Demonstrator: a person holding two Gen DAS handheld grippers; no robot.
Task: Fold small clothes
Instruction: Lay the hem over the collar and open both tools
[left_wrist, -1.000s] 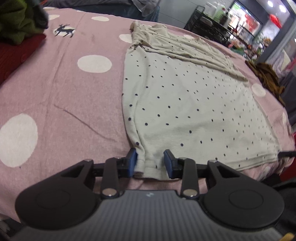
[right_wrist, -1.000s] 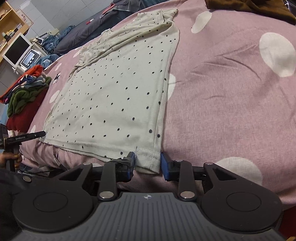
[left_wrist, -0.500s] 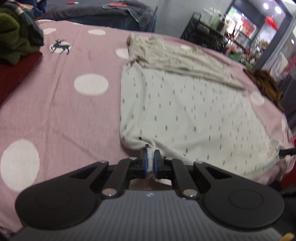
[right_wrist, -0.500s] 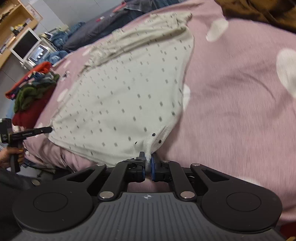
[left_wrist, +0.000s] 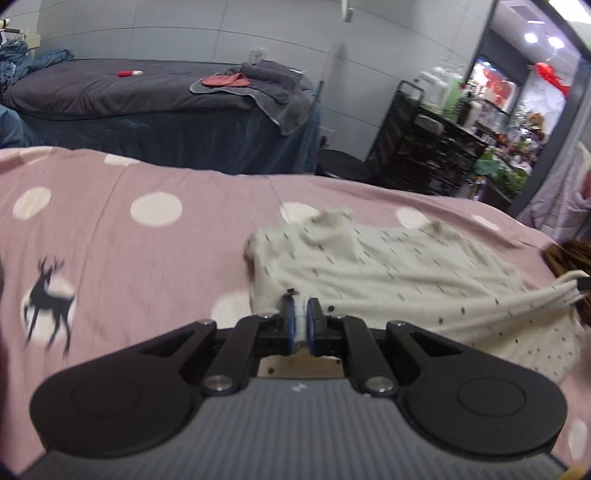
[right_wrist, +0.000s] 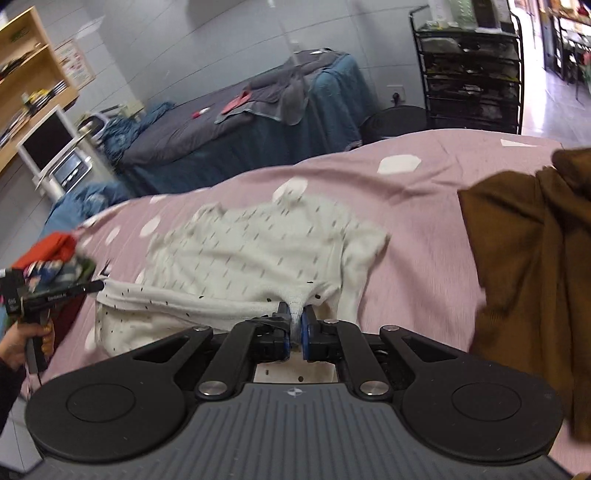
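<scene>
A: Left wrist view first. The left gripper (left_wrist: 301, 320) is clenched on a hem corner of the dotted shirt (left_wrist: 388, 258), which lies on the pink bedspread (left_wrist: 147, 258) from centre toward 3 o'clock.

B: Risk?

A: The thin pinch may slip if the stretched hem tugs.

B: Right wrist view?

A: The right gripper (right_wrist: 294, 325) is clamped on the other corner; shirt at 11 o'clock. Uneven travel could skew the fold, or snag the brown garment (right_wrist: 528, 266) at 3 o'clock.

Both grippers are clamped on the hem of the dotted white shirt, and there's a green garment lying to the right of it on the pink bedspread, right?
Not quite: the garment is brown, as the right wrist view shows. The rest holds.
</scene>
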